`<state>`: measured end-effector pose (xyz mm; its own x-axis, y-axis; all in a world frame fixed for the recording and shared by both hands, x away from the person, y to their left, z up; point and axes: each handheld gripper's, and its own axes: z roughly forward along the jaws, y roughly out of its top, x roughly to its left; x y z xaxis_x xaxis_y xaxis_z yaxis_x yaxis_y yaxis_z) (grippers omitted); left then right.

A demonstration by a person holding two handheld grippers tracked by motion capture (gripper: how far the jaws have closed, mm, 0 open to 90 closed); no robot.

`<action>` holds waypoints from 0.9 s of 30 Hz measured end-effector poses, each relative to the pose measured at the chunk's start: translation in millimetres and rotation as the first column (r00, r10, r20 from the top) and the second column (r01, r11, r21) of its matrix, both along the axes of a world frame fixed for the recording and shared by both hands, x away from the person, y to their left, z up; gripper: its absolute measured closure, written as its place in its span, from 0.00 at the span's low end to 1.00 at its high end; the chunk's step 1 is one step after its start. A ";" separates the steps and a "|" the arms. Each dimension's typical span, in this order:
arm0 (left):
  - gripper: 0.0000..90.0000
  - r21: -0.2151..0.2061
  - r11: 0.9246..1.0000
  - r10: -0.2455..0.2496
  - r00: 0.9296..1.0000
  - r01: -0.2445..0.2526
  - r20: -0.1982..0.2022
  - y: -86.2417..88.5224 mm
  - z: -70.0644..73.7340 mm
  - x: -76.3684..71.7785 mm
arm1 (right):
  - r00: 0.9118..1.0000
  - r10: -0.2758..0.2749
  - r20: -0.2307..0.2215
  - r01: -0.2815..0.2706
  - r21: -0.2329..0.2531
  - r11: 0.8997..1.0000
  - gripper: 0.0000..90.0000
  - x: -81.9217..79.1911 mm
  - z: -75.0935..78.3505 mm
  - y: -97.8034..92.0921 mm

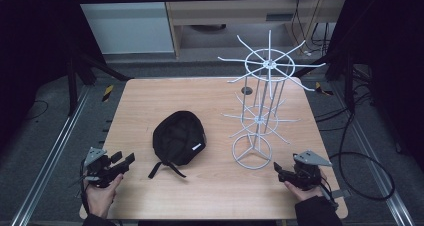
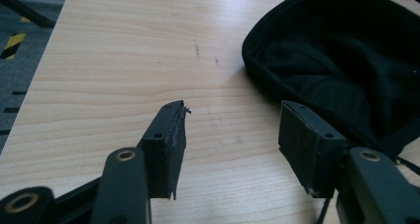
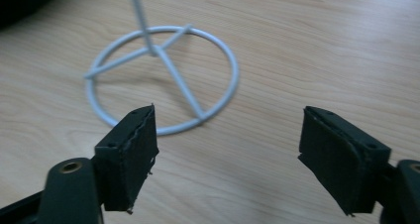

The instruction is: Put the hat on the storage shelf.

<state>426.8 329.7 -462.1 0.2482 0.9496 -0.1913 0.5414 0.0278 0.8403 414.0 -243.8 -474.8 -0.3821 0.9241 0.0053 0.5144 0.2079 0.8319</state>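
The table (image 1: 150,101) carried two things, and nothing on it looked handled yet. The largest of them, the white wire rack (image 1: 260,106), stood upright on its ring base toward the right side of the table, its upper and lower spokes all bare. Nothing hung from any arm of it.

Left of the rack, well apart from it, lay the black cap (image 1: 179,137), flat on the wood with its open side up and its strap trailing toward the near edge. In the left gripper view the cap (image 2: 341,60) sat just ahead and to the right of the jaws, its rim close to the right jaw but, as far as could be told, not touching it.

The left gripper (image 1: 129,159) rested at the near edge, on the far side of the cap from the rack, with its jaws spread and nothing between them. The right gripper (image 1: 276,167) sat just beside the rack's base on the near right side, jaws also spread wide and empty; in its own view the ring base (image 3: 163,75) lay just beyond the jaws.

Judged from this, the work seemed to be hanging the cap on the rack, and it stood at its very start: the cap was not yet gripped, lifted or carried, and all of that was left.
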 end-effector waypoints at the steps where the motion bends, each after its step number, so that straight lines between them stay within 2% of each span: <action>1: 0.50 0.000 1.000 0.000 1.000 0.000 0.000 0.0 0.0 0.0 | 1.000 0.016 0.003 -0.016 -0.001 1.000 0.28 -1.5 1.1 3.4; 4: 0.50 0.006 1.000 -0.006 1.000 0.006 -0.004 -3.4 1.0 -0.3 | 0.999 0.048 0.014 -0.048 0.004 0.999 0.31 -4.9 2.5 11.0; 5: 0.50 0.005 1.000 -0.010 1.000 0.010 0.000 -6.3 2.3 -1.2 | 0.997 0.073 0.024 -0.074 0.015 0.997 0.34 -8.9 3.9 18.8; 6: 0.50 0.005 1.000 -0.010 1.000 0.010 0.000 -6.3 2.3 -1.2 | 0.997 0.073 0.024 -0.074 0.015 0.997 0.34 -8.9 3.9 18.8; 7: 0.50 0.012 1.000 -0.020 1.000 0.020 0.006 -9.8 4.6 -2.2 | 0.993 0.103 0.049 -0.105 0.032 0.994 0.37 -12.9 5.5 28.3; 9: 0.50 0.015 1.000 -0.027 1.000 0.027 0.012 -11.7 5.6 -2.6 | 0.992 0.113 0.058 -0.116 0.040 0.993 0.37 -14.2 6.3 31.7; 11: 0.50 0.023 0.999 -0.042 0.999 0.042 0.014 -16.0 7.1 -1.7 | 0.984 0.146 0.102 -0.152 0.047 0.987 0.39 -17.6 9.6 46.3; 14: 0.50 0.032 0.998 -0.059 0.998 0.059 0.012 -22.1 8.0 0.8 | 0.979 0.160 0.124 -0.168 0.057 0.984 0.40 -18.6 10.5 55.9; 15: 0.50 0.032 0.997 -0.065 0.998 0.065 0.011 -24.1 8.0 2.0 | 0.974 0.181 0.135 -0.190 0.059 0.980 0.41 -17.7 10.8 64.7; 22: 0.52 0.042 0.995 -0.090 0.996 0.090 0.002 -43.3 9.2 20.4 | 0.963 0.229 0.142 -0.241 0.073 0.968 0.48 -14.2 11.4 91.0; 25: 0.52 0.053 0.994 -0.093 0.996 0.093 -0.012 -53.1 7.4 32.0 | 0.957 0.252 0.142 -0.262 0.059 0.963 0.49 -13.2 9.7 100.2; 26: 0.52 0.053 0.994 -0.093 0.996 0.093 -0.012 -53.1 7.4 32.0 | 0.957 0.252 0.142 -0.262 0.059 0.963 0.49 -13.2 9.7 100.2; 27: 0.52 0.044 0.994 -0.094 0.995 0.095 -0.024 -58.5 6.2 38.6 | 0.954 0.267 0.139 -0.276 0.053 0.960 0.49 -12.3 9.1 106.4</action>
<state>465.4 271.3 -455.9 0.3338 0.9298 -0.1552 0.5577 -0.0621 0.8277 401.7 -137.4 -465.7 -0.6202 0.7845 0.0013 0.3340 0.2625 0.9053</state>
